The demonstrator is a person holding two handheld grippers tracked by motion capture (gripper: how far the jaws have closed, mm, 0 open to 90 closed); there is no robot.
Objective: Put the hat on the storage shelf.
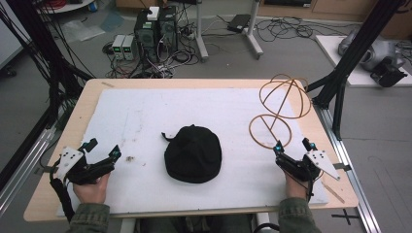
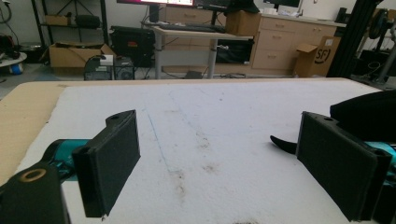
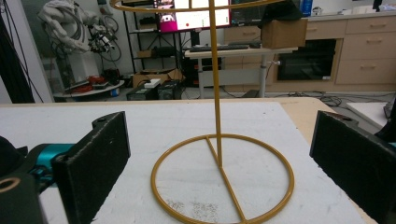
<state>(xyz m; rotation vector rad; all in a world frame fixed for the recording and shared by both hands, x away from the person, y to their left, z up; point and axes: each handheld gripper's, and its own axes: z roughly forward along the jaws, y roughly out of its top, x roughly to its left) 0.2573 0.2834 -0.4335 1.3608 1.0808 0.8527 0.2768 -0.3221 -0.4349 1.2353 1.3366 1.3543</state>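
A black cap point(image 1: 193, 153) lies on the white mat point(image 1: 145, 111) at the table's middle front; its edge point(image 2: 364, 109) shows at the right of the left gripper view. A gold wire stand point(image 1: 278, 111) rises at the right, its ring base point(image 3: 223, 179) flat on the mat and its thin pole point(image 3: 215, 79) upright. My left gripper point(image 1: 102, 150) rests open at the front left, nothing between its fingers point(image 2: 109, 161). The right gripper point(image 1: 293, 145) is open at the front right, just short of the stand's base, its pads point(image 3: 95, 158) apart and empty.
The mat carries small dark stains point(image 1: 130, 158) near the left gripper. Bare wooden table edge point(image 1: 77, 111) frames the mat. Black frame struts point(image 1: 350, 53) stand by the right edge. Computers and cables point(image 1: 155, 34) sit on the floor beyond the table.
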